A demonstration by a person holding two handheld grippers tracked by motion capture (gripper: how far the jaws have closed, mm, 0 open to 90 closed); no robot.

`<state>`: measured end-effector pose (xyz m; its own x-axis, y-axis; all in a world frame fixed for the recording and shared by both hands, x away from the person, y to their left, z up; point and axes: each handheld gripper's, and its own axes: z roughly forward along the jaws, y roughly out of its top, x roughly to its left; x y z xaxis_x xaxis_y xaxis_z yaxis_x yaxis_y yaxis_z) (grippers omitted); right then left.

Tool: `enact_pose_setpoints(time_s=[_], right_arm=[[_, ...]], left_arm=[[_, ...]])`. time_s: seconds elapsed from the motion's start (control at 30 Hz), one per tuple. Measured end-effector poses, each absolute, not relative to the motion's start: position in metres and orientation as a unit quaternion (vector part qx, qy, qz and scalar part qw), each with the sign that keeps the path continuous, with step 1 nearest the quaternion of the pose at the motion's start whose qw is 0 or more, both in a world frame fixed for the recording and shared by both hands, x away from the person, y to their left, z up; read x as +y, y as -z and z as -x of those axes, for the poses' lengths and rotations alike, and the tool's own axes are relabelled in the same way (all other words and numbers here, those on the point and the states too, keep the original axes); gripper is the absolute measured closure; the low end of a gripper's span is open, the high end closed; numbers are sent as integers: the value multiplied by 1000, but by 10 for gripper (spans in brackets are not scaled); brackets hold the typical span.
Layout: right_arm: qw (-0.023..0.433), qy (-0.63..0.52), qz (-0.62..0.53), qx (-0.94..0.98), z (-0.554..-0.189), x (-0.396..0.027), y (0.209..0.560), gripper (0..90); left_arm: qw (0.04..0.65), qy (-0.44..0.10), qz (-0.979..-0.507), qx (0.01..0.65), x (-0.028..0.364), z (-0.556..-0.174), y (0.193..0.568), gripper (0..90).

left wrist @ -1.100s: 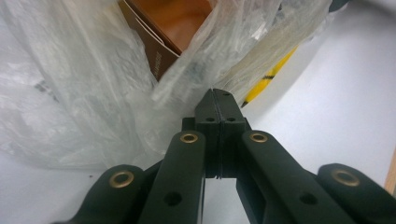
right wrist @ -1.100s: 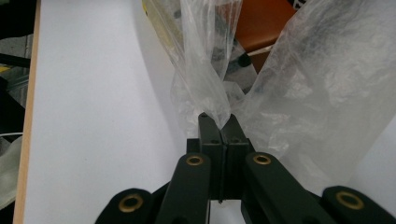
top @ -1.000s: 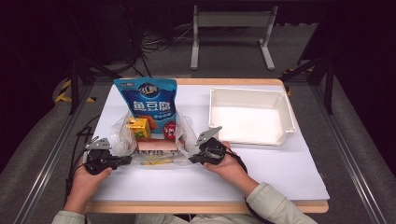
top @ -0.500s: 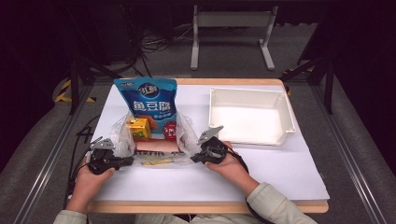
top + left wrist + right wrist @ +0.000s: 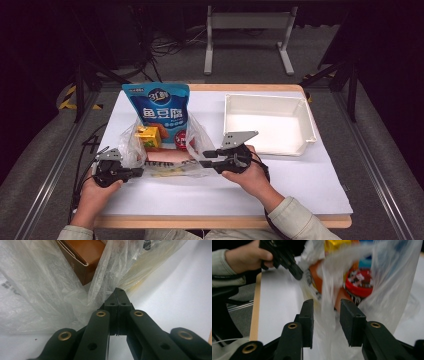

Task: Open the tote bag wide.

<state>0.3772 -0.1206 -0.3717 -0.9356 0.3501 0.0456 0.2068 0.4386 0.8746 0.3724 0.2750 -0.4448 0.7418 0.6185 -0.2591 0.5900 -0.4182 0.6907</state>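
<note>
At the near centre of the table (image 5: 310,190), we find the clear plastic bag (image 5: 195,137) of snacks lying between both tools. The left gripper (image 5: 137,172), at the bag's 8 o'clock, is clenched on the bag's film, jaws fully together. The right gripper (image 5: 206,158), at the bag's 4 o'clock, has just been opening; its jaws stand apart with film hanging loose between them, unpressed. A white tray (image 5: 267,125) sits at 2 o'clock.
</note>
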Motion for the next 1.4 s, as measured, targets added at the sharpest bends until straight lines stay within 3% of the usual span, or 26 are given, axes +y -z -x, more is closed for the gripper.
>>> enact_pose_setpoints(time_s=[0.2,0.37,0.57,0.63,0.93,1.07,1.3,1.4], right_arm=[[83,-530,-137,833,-361,-113,357,658],[68,-504,-124,852,-362,-88,371,695],[52,-483,-121,866,-371,-64,389,648],[61,-481,-119,867,-374,-58,390,591],[80,-452,-120,880,-391,-55,401,482],[85,-446,-128,882,-394,-62,404,520],[98,-442,-139,881,-399,-73,405,509],[100,-436,-141,883,-400,-78,407,561]], left_arm=[[404,-20,-842,357,276,-371,444,898],[407,-20,-841,356,275,-370,443,898],[411,-20,-841,351,275,-370,442,897],[412,-18,-841,349,275,-370,442,897],[418,-16,-843,339,274,-369,441,897],[420,-18,-843,336,274,-368,440,897],[421,-19,-842,336,274,-368,440,896],[423,-18,-841,337,275,-368,440,895]])
